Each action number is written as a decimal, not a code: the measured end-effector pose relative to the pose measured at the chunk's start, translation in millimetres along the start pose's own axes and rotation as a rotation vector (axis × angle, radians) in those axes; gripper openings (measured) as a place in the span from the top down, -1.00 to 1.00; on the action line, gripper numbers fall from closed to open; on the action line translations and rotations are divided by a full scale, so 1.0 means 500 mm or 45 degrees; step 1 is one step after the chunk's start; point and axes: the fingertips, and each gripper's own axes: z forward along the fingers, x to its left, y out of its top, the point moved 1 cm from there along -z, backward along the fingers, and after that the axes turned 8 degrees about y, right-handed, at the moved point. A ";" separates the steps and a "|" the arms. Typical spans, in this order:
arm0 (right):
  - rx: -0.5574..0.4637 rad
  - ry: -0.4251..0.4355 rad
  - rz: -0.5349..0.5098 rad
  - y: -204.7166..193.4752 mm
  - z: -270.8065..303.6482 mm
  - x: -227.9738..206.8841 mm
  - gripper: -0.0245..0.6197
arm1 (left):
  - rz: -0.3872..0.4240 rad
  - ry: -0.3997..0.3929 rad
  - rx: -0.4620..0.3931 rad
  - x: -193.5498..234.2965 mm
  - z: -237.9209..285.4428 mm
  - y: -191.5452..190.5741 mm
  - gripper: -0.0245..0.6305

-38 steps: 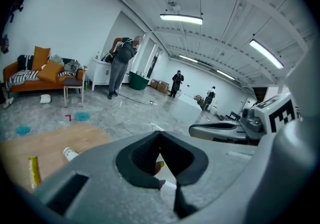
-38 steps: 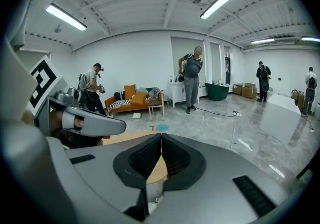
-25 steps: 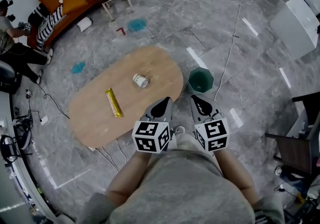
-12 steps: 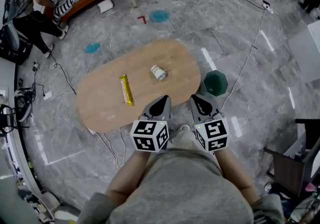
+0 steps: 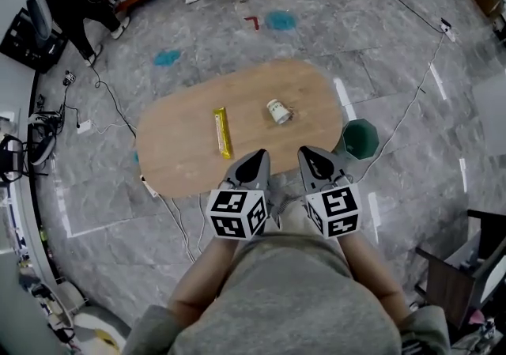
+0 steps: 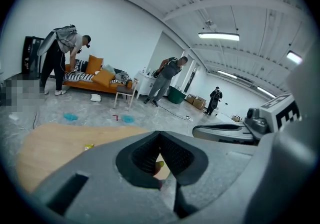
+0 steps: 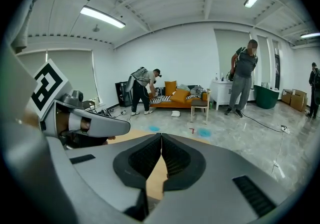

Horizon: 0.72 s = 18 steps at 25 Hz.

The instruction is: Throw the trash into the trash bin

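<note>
Closer to the table (image 5: 182, 148), left gripper (image 5: 259, 157) and right gripper (image 5: 307, 154) angle down (fingers shut, empty).

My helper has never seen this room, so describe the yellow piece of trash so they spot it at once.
Find the oval wooden table in the middle of the grey floor. Of the two things on it, take the long, flat yellow wrapper, not the stubby white cup to its right.
</note>
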 end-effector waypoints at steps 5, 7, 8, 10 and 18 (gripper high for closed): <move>0.017 0.054 -0.018 0.021 0.060 0.048 0.89 | -0.033 0.056 -0.015 0.078 -0.022 0.020 0.93; 0.023 0.071 -0.026 0.029 0.081 0.066 0.89 | -0.045 0.076 -0.017 0.107 -0.032 0.023 0.93; 0.025 0.077 -0.029 0.033 0.089 0.075 0.89 | -0.050 0.084 -0.017 0.120 -0.038 0.024 0.93; 0.025 0.090 -0.035 0.040 0.105 0.093 0.89 | -0.061 0.101 -0.019 0.145 -0.049 0.025 0.93; 0.046 0.134 -0.063 0.058 0.170 0.149 0.89 | -0.095 0.147 -0.031 0.230 -0.071 0.033 0.93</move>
